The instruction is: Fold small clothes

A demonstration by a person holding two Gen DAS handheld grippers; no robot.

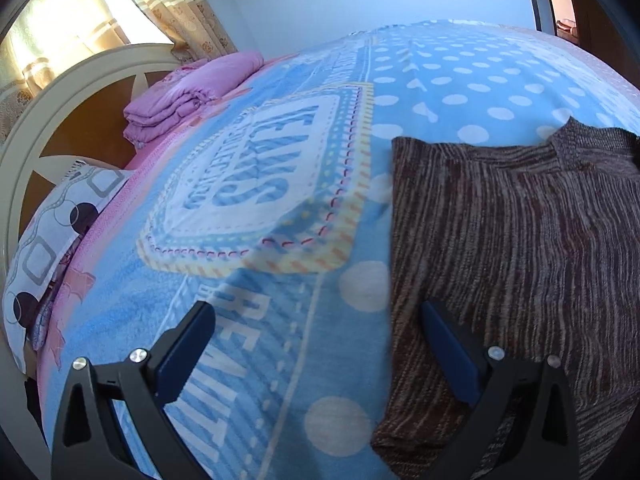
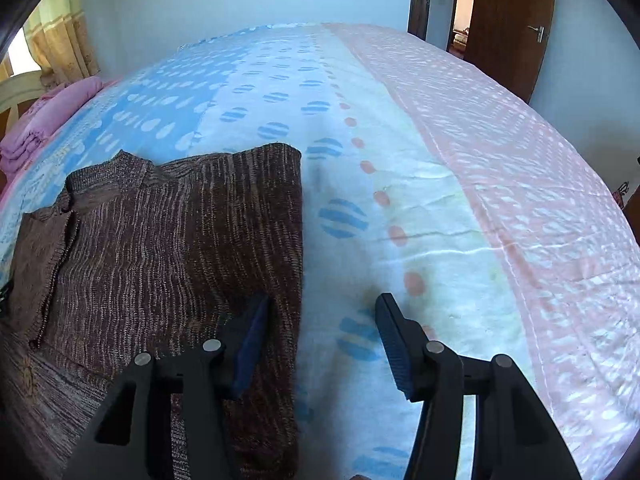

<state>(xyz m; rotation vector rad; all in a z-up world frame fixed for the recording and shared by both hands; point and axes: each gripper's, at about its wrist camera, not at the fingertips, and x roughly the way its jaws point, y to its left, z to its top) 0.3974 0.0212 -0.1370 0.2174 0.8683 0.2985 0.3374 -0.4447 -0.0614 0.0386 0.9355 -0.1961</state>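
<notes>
A brown striped knit sweater (image 1: 520, 240) lies flat on the blue dotted blanket (image 1: 460, 80), its collar toward the far side and its sides folded in. My left gripper (image 1: 316, 310) is open wide above the sweater's left edge: one finger over the blanket, the other over the knit. In the right wrist view the sweater (image 2: 160, 240) fills the left half. My right gripper (image 2: 323, 300) is open above the sweater's right edge, with its left finger over the knit and its right finger over the blanket (image 2: 440, 160). Neither gripper holds anything.
A folded pink quilt (image 1: 192, 92) sits by the white headboard (image 1: 60, 120), with a patterned pillow (image 1: 52, 248) below it. Curtains hang at the far left. A brown door (image 2: 508, 20) stands open beyond the bed's far right corner.
</notes>
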